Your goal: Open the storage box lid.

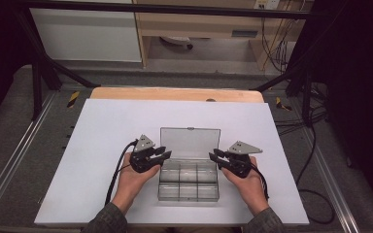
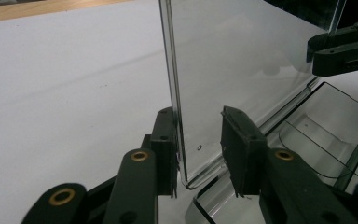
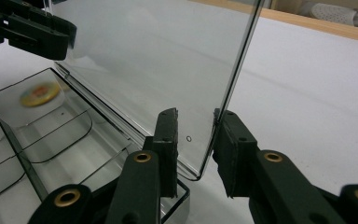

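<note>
In the left gripper view the left gripper has its jaws set partly apart astride the lower corner of the clear lid, which stands upright on edge; the outer jaw lies against the lid's edge while the inner jaw stands off from the pane, so the lid is between the jaws but not pinched. In the right gripper view the right gripper sits the same way at the lid's opposite lower corner, one jaw touching the edge and the other a little clear of the pane, its gap also moderate. Below the lid lies the clear compartment box, open, with thin dividers and a small round yellow sticker showing through its floor. From the high view the box rests near the front middle of the white table, lid raised at its far side, with the left gripper and right gripper at either end of the hinge line and a hand behind each
</note>
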Demonstrator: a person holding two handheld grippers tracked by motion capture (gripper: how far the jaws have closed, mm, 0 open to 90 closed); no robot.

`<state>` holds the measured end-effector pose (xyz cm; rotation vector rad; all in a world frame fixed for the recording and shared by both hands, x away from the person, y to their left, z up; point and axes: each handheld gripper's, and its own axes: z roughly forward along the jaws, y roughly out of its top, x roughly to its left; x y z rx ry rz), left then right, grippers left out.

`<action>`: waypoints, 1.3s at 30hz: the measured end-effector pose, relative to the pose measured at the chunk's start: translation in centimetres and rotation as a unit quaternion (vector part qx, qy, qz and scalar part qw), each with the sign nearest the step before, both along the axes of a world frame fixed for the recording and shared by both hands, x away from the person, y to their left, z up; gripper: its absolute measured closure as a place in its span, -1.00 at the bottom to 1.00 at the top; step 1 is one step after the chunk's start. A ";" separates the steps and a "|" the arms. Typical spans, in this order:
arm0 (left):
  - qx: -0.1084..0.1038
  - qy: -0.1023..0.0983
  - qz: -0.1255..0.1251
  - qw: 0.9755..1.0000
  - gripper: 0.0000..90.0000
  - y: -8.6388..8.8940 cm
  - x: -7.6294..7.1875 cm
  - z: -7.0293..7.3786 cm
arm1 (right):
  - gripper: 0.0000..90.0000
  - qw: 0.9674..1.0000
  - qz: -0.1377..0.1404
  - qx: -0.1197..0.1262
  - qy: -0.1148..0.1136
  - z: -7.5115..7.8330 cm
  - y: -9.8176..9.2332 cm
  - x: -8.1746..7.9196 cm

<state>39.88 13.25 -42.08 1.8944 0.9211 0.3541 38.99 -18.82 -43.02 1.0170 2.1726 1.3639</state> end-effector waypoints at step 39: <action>-0.010 0.019 0.021 1.000 0.37 -1.6 2.6 -0.3 | 0.40 0.998 -0.056 0.000 0.007 -0.1 0.2 1.5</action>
